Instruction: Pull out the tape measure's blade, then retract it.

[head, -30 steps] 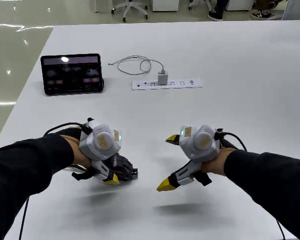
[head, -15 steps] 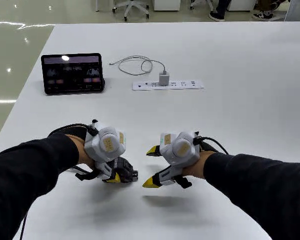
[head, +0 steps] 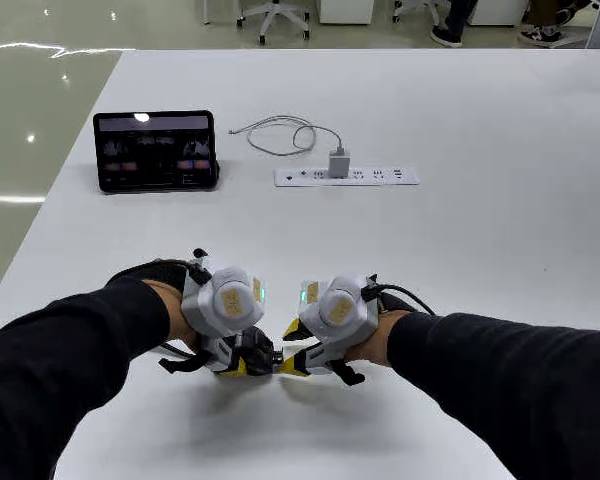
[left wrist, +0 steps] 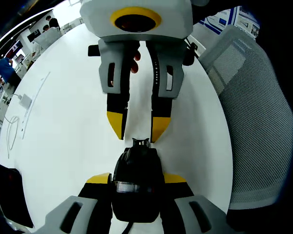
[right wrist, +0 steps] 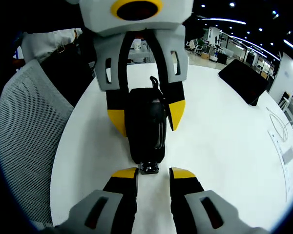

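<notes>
The tape measure (right wrist: 145,126) is cased in matt black ribbed plastic. The left gripper (left wrist: 136,178) and right gripper (right wrist: 154,174) are moulded in smooth grey plastic. The table (head: 480,120) is finished smooth, matt white.

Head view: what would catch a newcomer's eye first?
Two tools meet nose to nose low in the middle: the left tool clamps a black tape measure, and the right tool, open, faces it head-on. Farther back on the white table sit a lit tablet and a power strip.
</notes>
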Motion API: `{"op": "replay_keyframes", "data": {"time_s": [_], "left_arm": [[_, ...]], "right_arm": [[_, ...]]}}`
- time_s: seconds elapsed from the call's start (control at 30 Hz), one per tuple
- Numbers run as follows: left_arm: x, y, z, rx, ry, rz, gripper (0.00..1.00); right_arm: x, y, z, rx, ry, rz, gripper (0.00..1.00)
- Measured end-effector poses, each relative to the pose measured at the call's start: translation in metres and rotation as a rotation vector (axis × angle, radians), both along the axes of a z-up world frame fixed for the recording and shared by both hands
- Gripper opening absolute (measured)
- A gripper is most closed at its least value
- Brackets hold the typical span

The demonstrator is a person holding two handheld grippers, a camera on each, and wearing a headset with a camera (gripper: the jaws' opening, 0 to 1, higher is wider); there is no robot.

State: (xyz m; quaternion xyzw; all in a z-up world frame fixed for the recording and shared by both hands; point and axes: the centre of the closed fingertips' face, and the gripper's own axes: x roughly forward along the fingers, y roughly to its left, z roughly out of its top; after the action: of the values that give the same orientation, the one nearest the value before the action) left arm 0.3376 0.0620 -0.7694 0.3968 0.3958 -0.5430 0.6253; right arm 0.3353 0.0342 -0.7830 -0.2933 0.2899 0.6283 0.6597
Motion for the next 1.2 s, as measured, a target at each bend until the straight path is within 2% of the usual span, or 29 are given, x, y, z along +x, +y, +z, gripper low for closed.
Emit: {"op": "replay_keyframes", "data": {"time_s": [0.07,0.23,0.4,0.47,0.53,0.6,0.83,1.03,1.2], "left_arm": [[0.000,0.000,0.000,-0.001,0.003,-0.001,0.33],[0.000,0.000,-0.001,0.007,0.016,-0.008,0.33],[0.000,0.000,-0.001,0.014,0.013,-0.009,0.33],[0.000,0.000,-0.001,0.016,0.013,-0.010,0.33],[0.000,0.001,-0.001,0.016,0.015,-0.008,0.33],[0.001,0.001,0.000,0.010,0.024,-0.005,0.33],[0.001,0.000,-0.001,0.005,0.038,0.001,0.33],[0.001,0.000,-0.001,-0.002,0.035,0.010,0.33],[0.001,0.000,-0.001,-0.004,0.031,0.010,0.33]], "right_arm": [[-0.001,-0.001,-0.004,-0.018,-0.003,0.016,0.20],[-0.004,0.003,-0.007,-0.022,0.008,0.028,0.15],[-0.006,0.009,-0.012,-0.032,-0.002,0.047,0.12],[-0.005,0.010,-0.011,-0.033,-0.004,0.062,0.12],[-0.005,0.008,-0.011,-0.030,0.012,0.048,0.11],[-0.005,0.008,-0.011,-0.039,-0.001,0.068,0.09],[-0.004,0.003,-0.011,-0.039,0.010,0.055,0.09],[-0.002,-0.011,-0.012,-0.047,0.026,0.044,0.09],[-0.003,-0.009,-0.012,-0.044,0.025,0.035,0.10]]}}
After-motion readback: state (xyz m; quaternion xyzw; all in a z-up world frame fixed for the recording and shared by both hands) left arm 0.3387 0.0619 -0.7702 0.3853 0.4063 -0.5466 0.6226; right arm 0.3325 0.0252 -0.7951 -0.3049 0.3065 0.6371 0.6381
